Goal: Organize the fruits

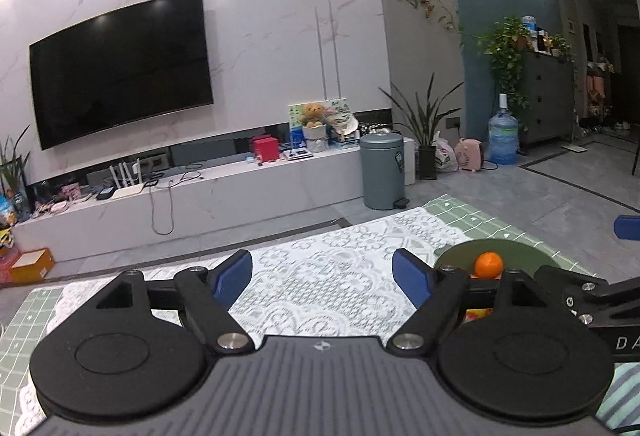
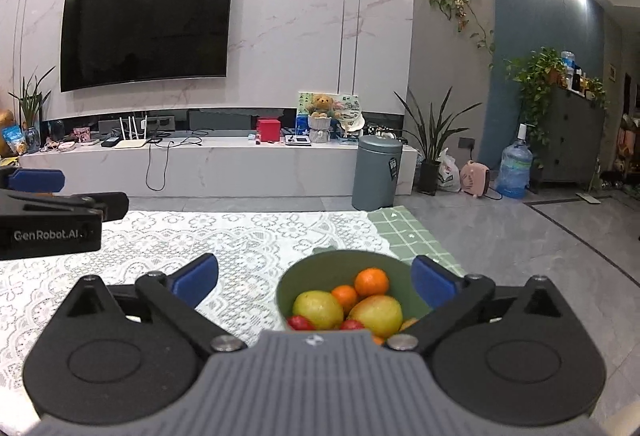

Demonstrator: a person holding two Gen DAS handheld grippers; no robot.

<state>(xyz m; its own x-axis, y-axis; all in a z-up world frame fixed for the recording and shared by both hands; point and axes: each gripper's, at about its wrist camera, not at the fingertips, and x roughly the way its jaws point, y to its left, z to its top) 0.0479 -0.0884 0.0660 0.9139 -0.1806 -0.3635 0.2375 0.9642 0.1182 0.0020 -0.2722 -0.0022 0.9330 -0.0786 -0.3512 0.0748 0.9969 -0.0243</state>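
Right tool (image 2: 314, 278) agape above bowl (image 2: 304, 272); tablecloth (image 2: 240, 236) beneath.

Each fisheye camera sits just behind its own gripper's blue-padded fingers, low over the white lace tablecloth (image 1: 320, 276), facing the marble wall with the black wall-mounted television (image 2: 146, 30). The right view looks closely down into the green fruit bowl (image 2: 320, 268). Both share cloth, bowl, television and grey pedal bin (image 1: 382, 172).
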